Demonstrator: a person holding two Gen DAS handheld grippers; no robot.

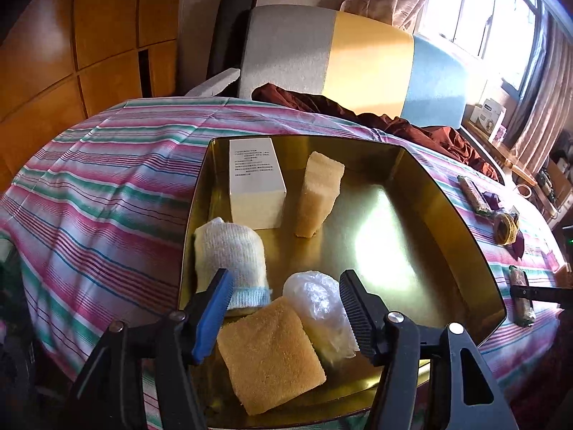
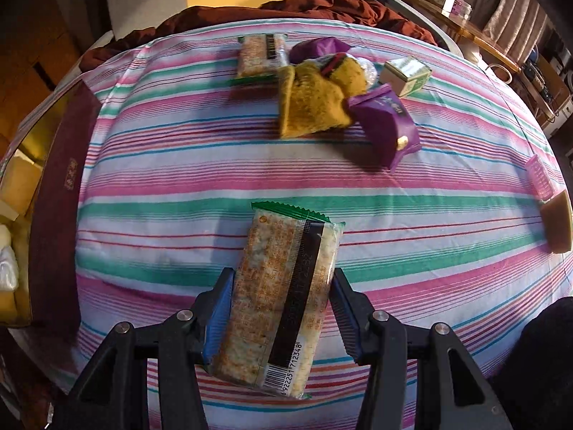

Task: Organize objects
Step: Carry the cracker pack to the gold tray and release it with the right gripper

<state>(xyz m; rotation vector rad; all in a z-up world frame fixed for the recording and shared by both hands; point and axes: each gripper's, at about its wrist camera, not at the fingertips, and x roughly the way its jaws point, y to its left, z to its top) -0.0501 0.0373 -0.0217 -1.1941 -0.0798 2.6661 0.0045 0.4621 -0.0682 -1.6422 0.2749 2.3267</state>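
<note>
The right tool [image 2: 283,317] gripped a cracker pack [image 2: 283,301] above the bed [image 2: 150,186], long axis running forward between the pads. The tin [image 2: 53,193] lay to its left. Barcode digits read "712348". The left tool [image 1: 286,308] stood part open and empty over the tin's sponge [image 1: 270,354].

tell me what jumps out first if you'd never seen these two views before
The shiny gold tray on the striped bedspread grabs the eye first, sunlight glaring off its floor, with a white box, sponges and a rolled white cloth inside. Over its near edge the left gripper hangs open. In the right wrist view, the right gripper clamps a green-edged cracker packet above the bedspread, a heap of purple packets beyond.
</note>
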